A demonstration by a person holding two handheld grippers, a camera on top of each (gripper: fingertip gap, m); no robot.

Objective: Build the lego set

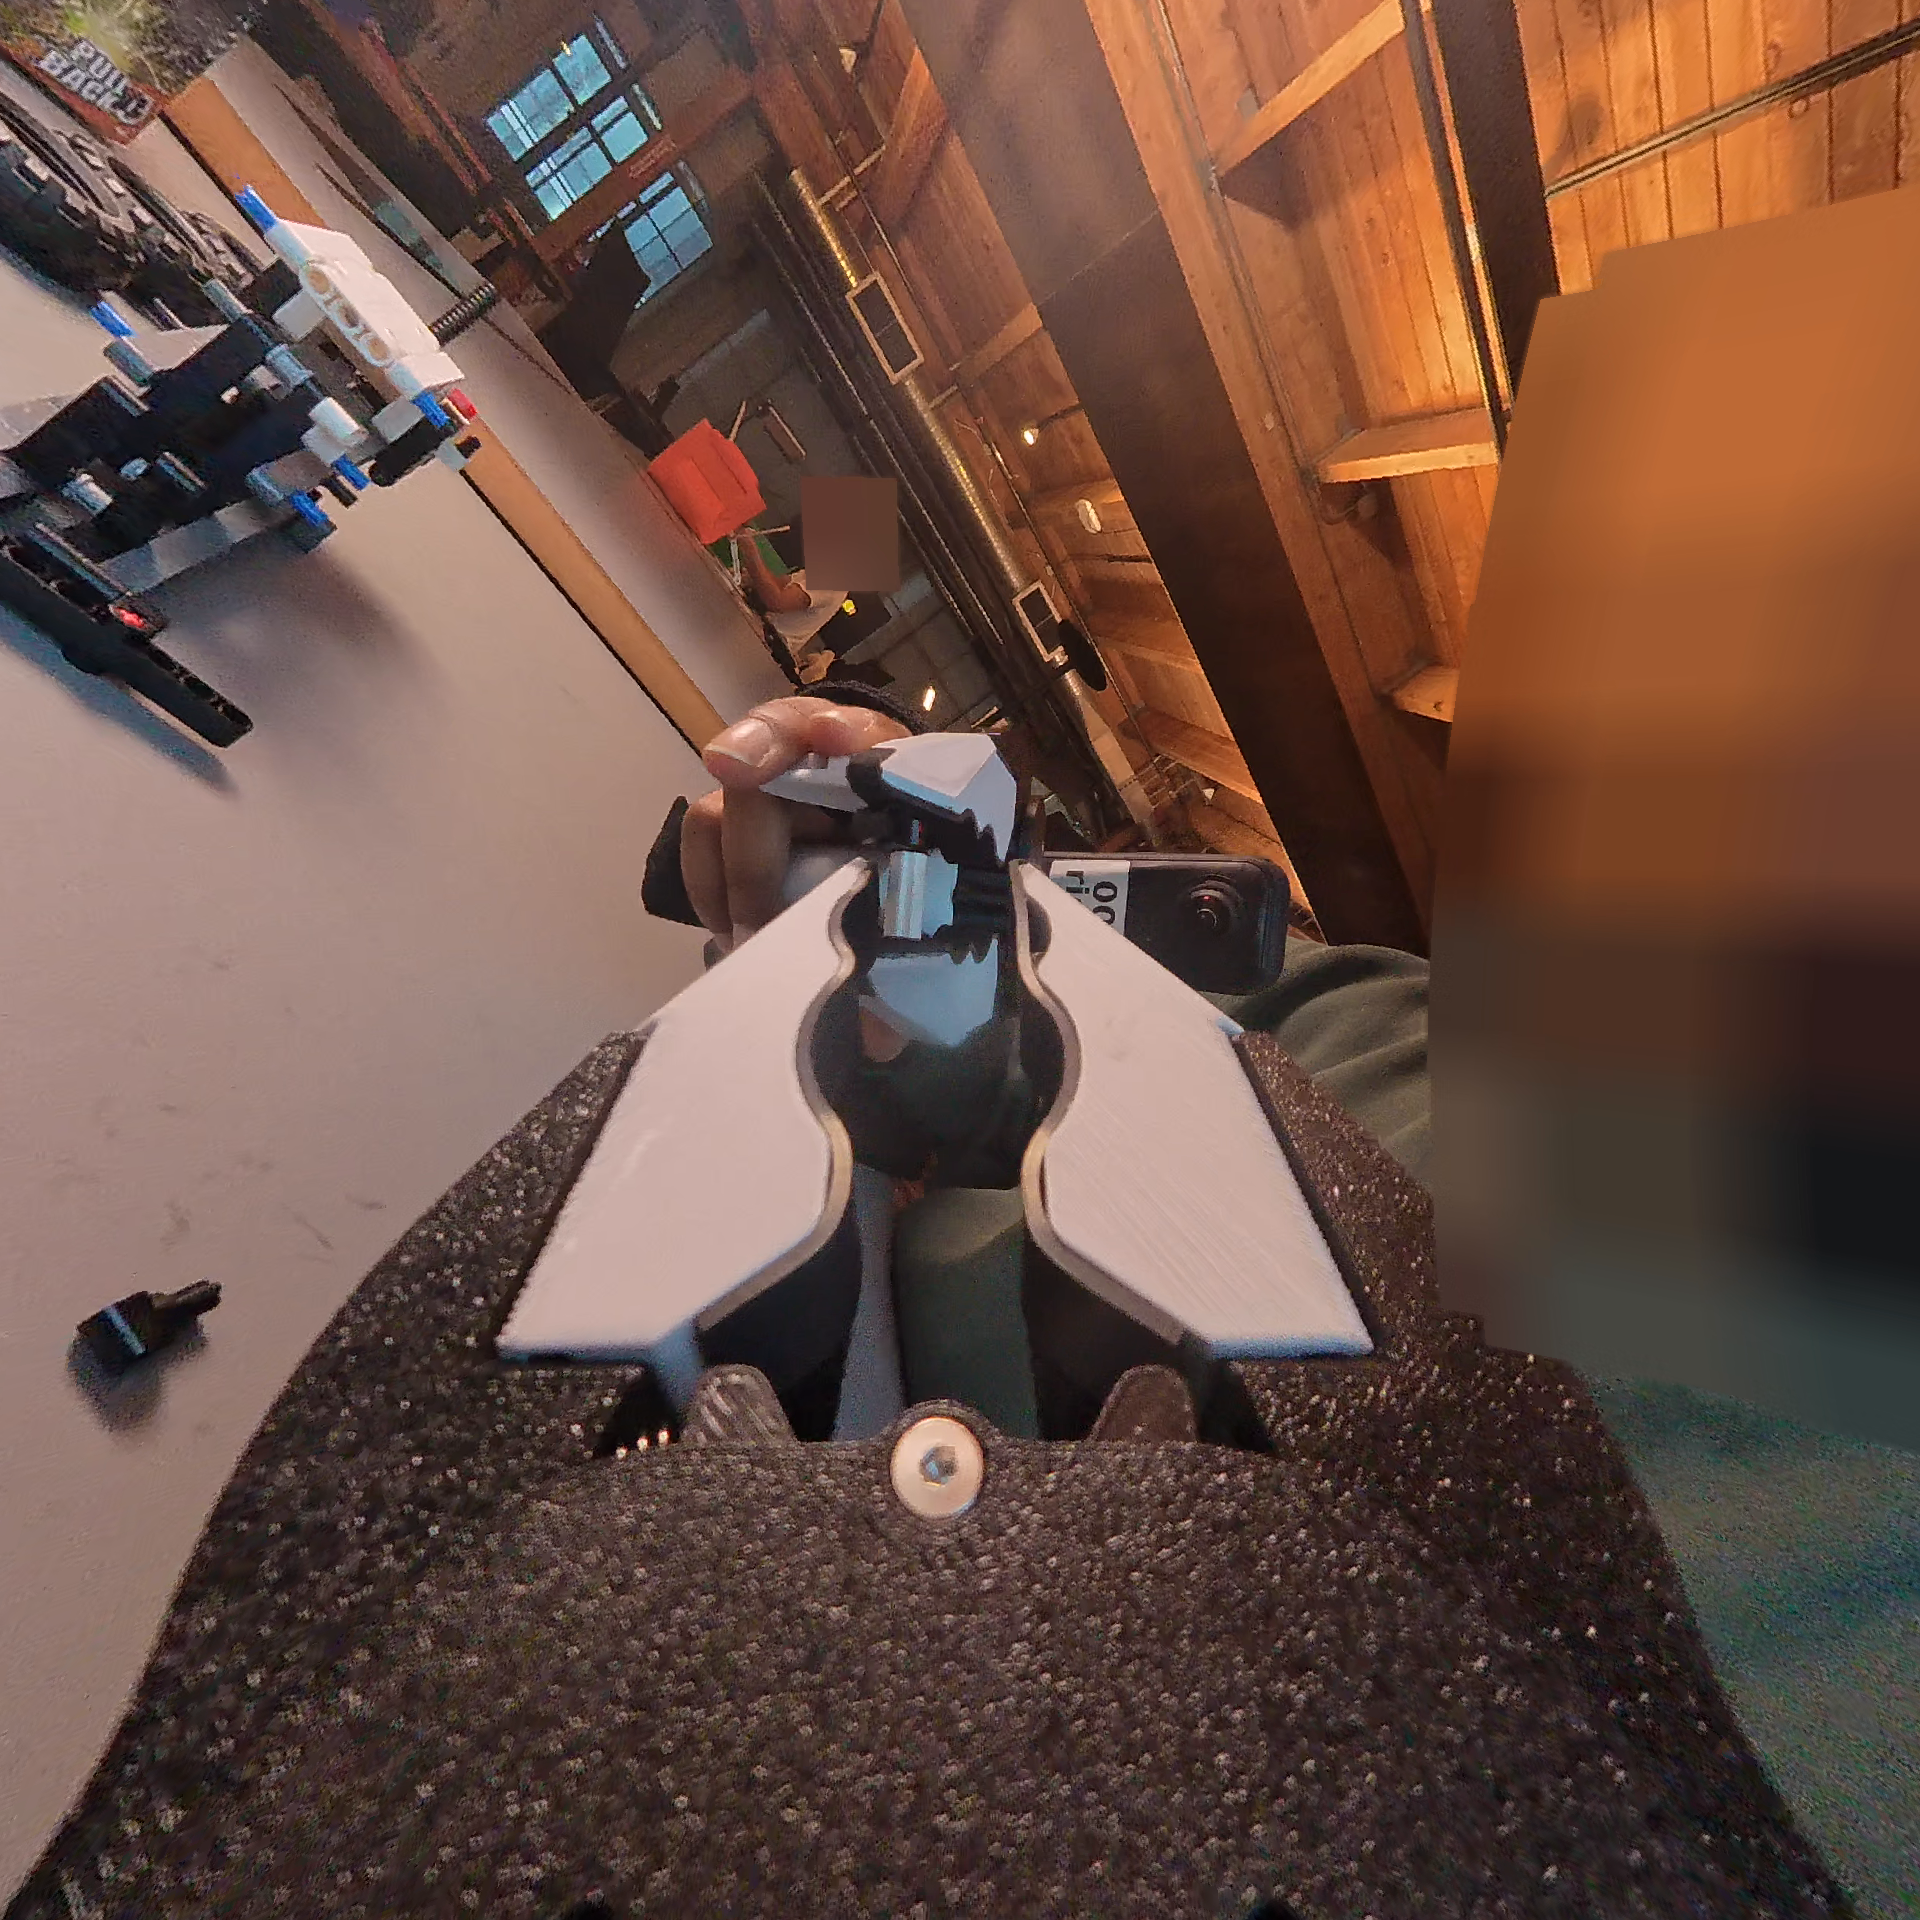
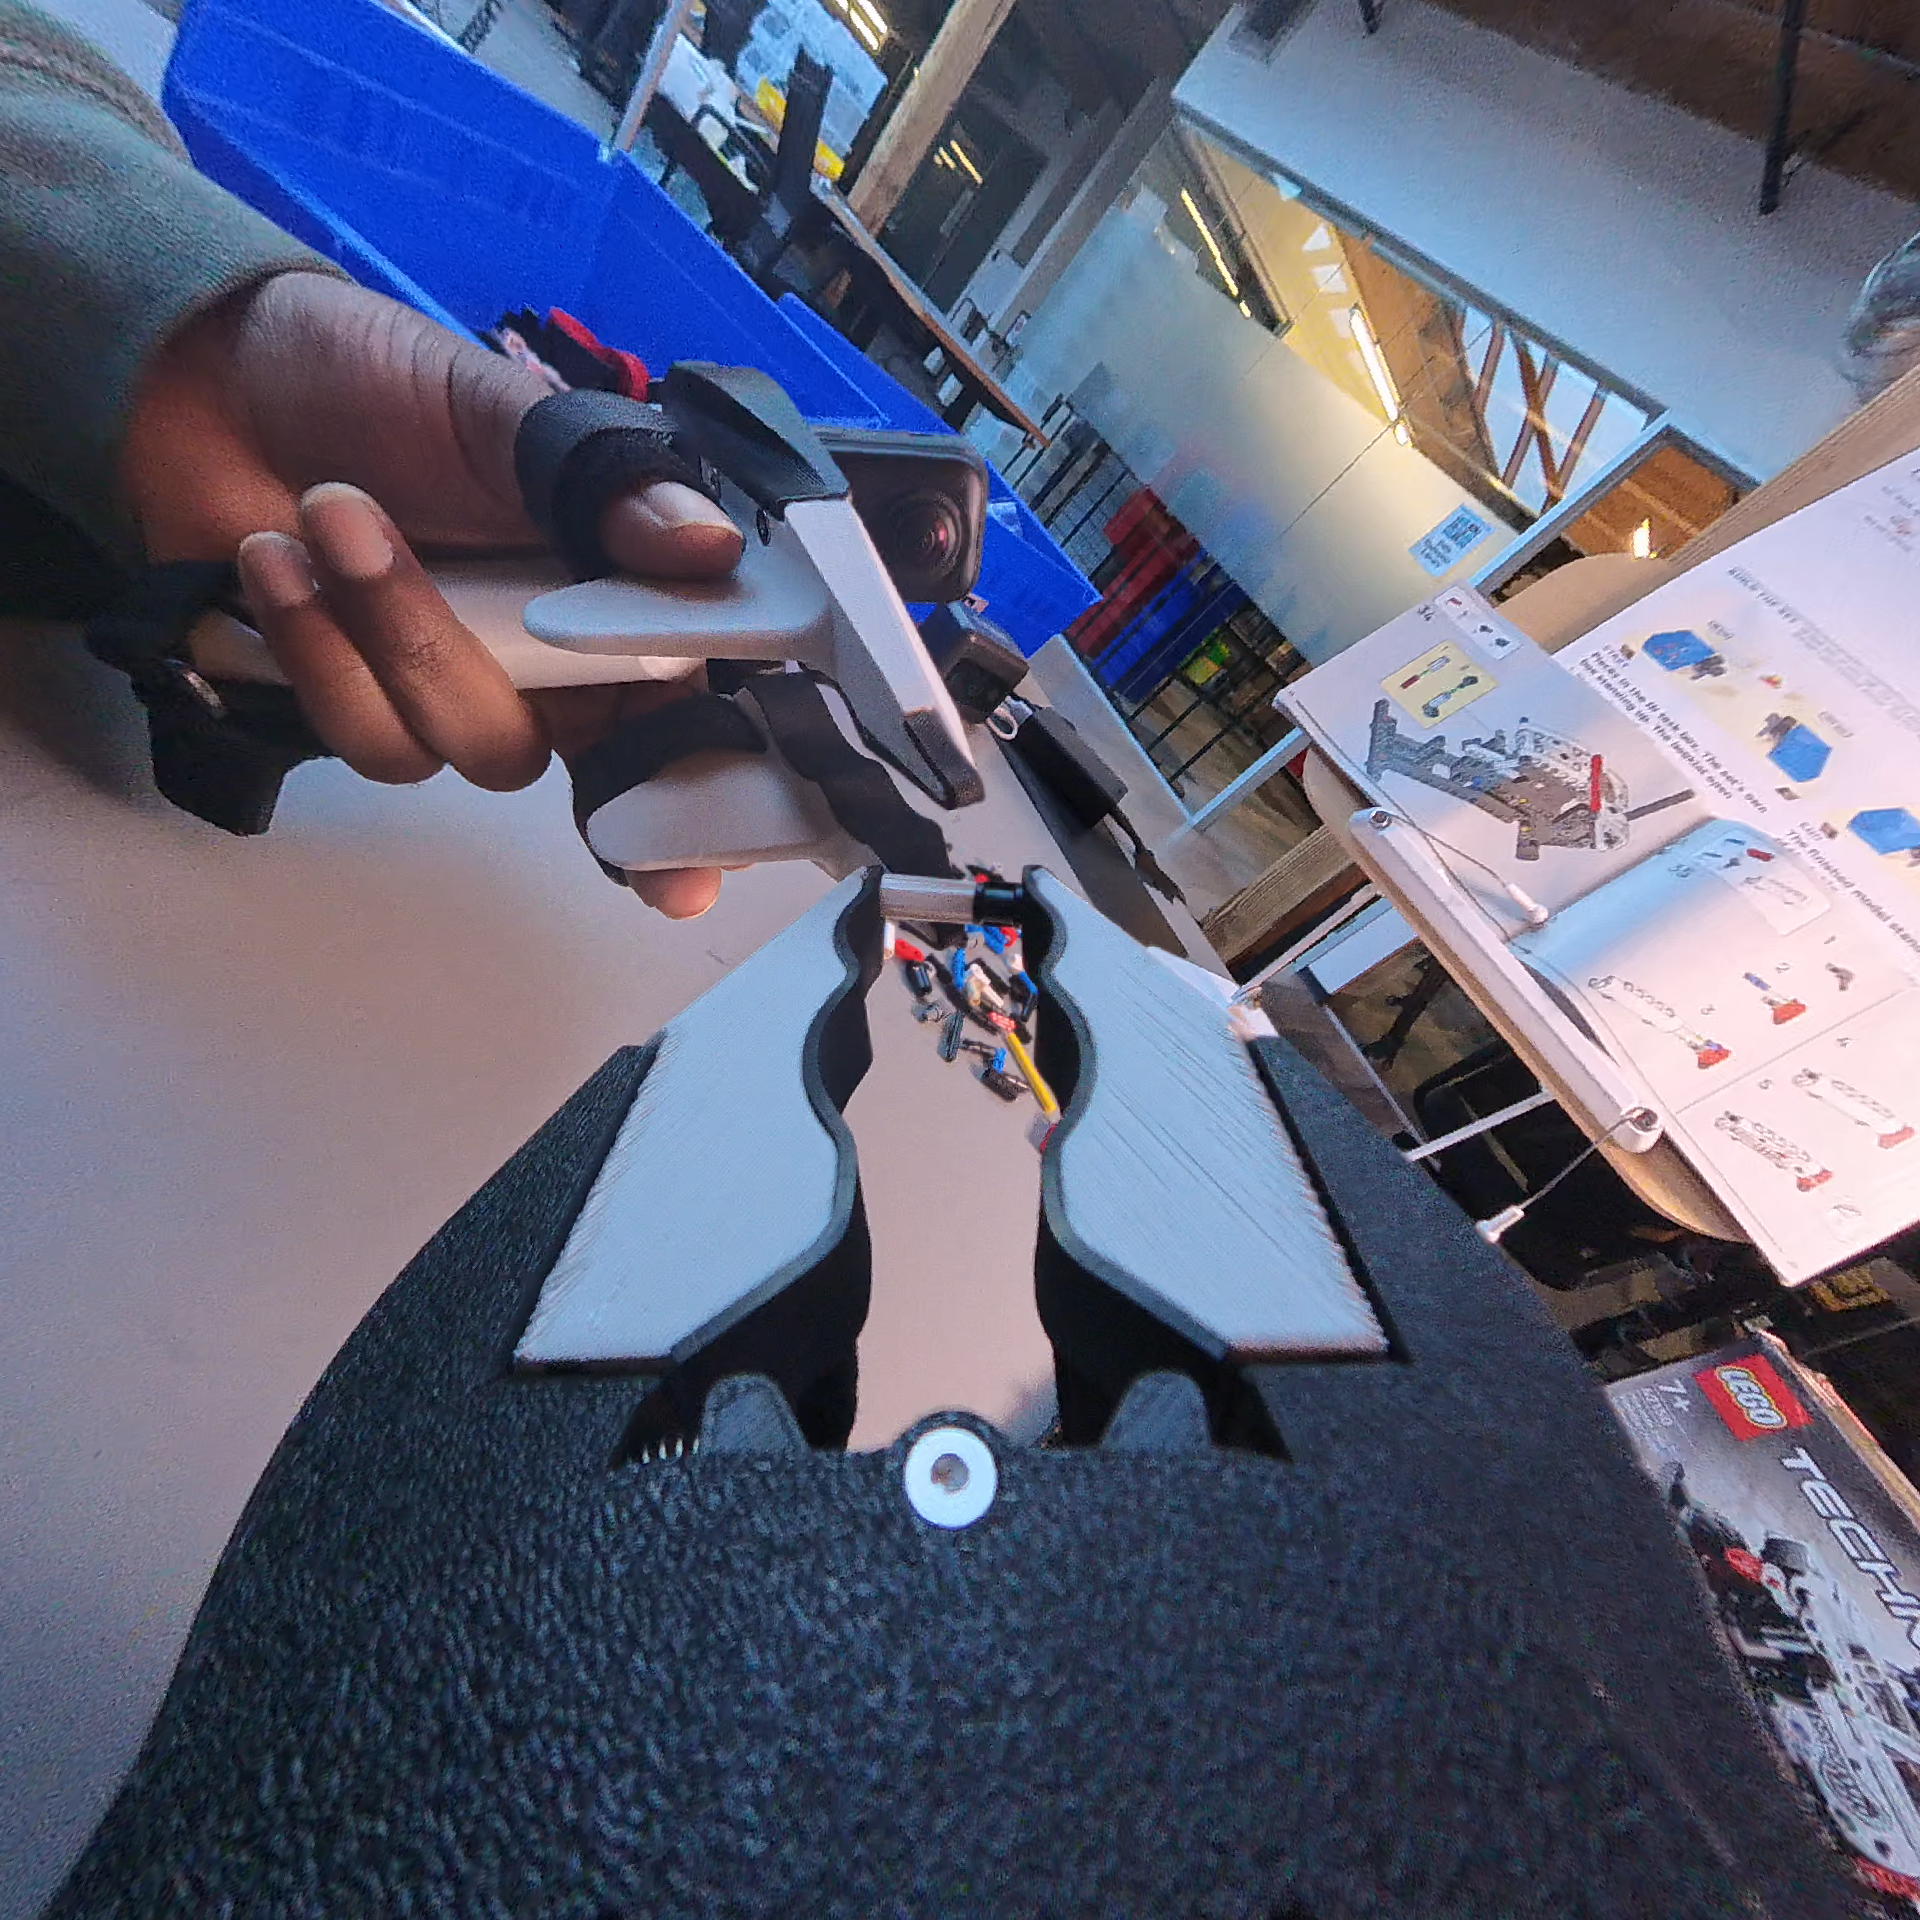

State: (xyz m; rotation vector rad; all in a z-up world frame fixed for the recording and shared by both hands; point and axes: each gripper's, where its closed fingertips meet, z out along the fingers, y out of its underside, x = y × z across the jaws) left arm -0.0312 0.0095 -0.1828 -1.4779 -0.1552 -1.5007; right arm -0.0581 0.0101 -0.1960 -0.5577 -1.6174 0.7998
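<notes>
Two grippers meet tip to tip over the pale table (image 1: 312, 935). Your right gripper (image 2: 951, 899) pinches a small metallic cylinder with a black end piece (image 2: 940, 900) crosswise between its fingertips; the fingers are closed onto it, with a gap left lower down between them. Through that gap you see a scatter of small loose lego pieces (image 2: 982, 1013) lying on the table: blue, red, black, and one yellow axle (image 2: 1032, 1070).

Your left gripper (image 1: 940, 894) points at the right one. Whether its fingertips touch the metallic part (image 1: 906, 899) or only frame it, I cannot tell; they stand narrowly parted around it. In the right wrist view the left gripper (image 2: 940, 758) sits just above the held part, your left hand (image 2: 395, 540) wrapped on its handle with black straps.

Beside the left gripper's body, one small black connector (image 1: 145, 1325) lies alone on the table. Farther off, the partly built model (image 1: 239, 416), black, grey and white with blue pins, stands on the table, a long black beam (image 1: 135, 655) near it.

To your right, an open instruction booklet (image 2: 1662, 883) rests tilted on a stand, and the set's box (image 2: 1808, 1558) lies below it. Blue bins (image 2: 468, 197) stand at the far edge.
</notes>
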